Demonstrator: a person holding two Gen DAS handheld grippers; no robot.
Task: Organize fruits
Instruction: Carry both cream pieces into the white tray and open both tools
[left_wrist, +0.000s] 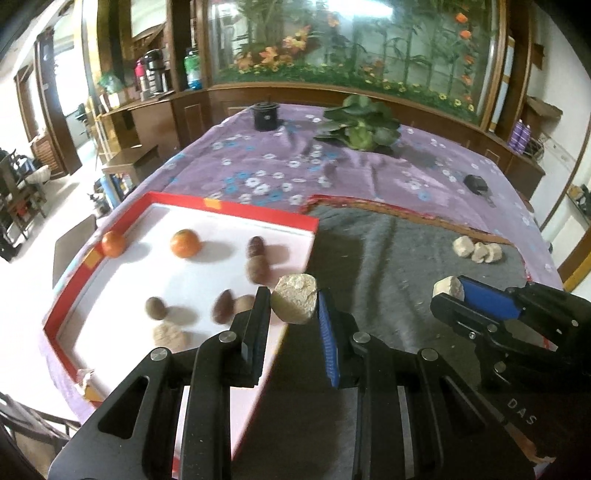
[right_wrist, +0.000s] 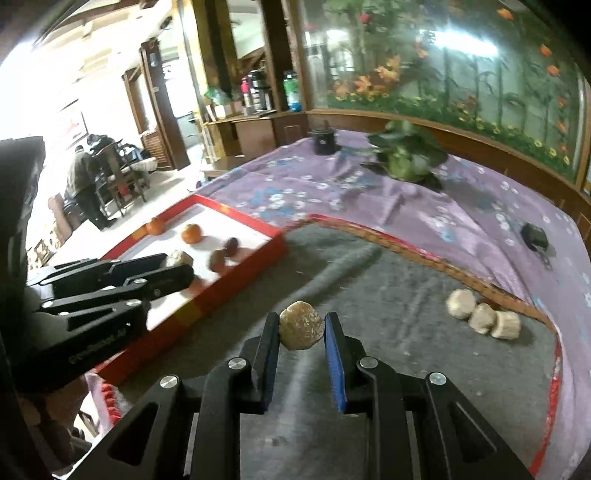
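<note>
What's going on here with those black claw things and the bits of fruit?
A person is sorting fruit with two hand-held grippers. The left gripper is shut on a pale beige chunk, held at the edge of the red-rimmed tray, which already holds two oranges and several brown fruits. The right gripper is shut on a similar chunk above the grey mat. Three more pale pieces lie on the mat.
</note>
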